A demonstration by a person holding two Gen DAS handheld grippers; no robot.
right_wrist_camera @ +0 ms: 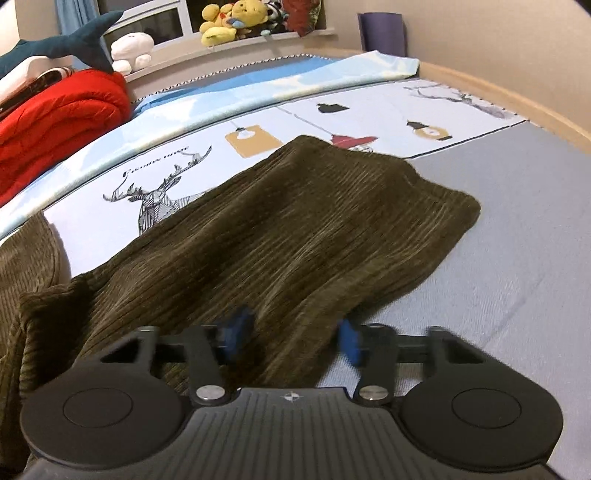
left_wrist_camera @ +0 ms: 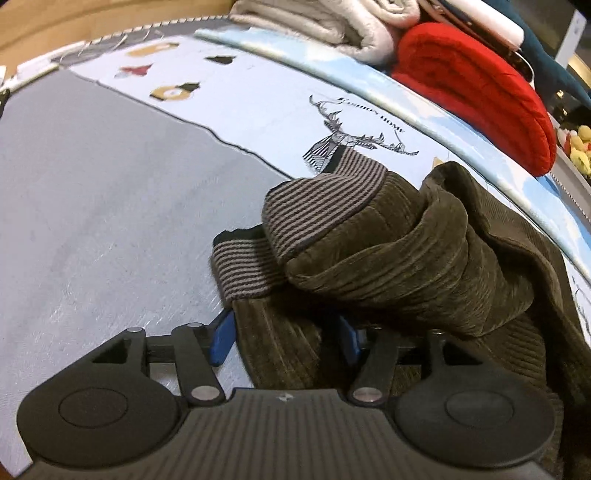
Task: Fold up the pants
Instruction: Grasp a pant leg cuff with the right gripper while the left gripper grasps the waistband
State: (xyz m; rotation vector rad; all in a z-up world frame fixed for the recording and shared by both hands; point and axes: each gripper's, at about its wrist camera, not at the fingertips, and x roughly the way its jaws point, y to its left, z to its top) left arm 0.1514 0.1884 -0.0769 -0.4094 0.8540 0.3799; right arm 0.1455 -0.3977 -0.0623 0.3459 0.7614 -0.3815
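Dark olive corduroy pants [left_wrist_camera: 399, 258] with striped grey cuffs [left_wrist_camera: 317, 206] lie bunched on the bed. My left gripper [left_wrist_camera: 284, 332] stands wide open with its blue pads either side of a cloth fold near the cuffs. In the right wrist view the pants [right_wrist_camera: 280, 229] spread out flat toward the far right. My right gripper [right_wrist_camera: 291, 336] is open, its blue pads straddling the near edge of the cloth. Neither gripper pinches the fabric.
The bed has a grey sheet [left_wrist_camera: 110, 206] and a pale blue printed cover with a deer drawing [right_wrist_camera: 155, 199]. A folded red quilt [left_wrist_camera: 480, 81], white blanket [left_wrist_camera: 332, 26], shark plush [right_wrist_camera: 74, 40] and stuffed toys [right_wrist_camera: 240, 18] lie at the far side. A wooden bed edge [right_wrist_camera: 517, 99] runs at right.
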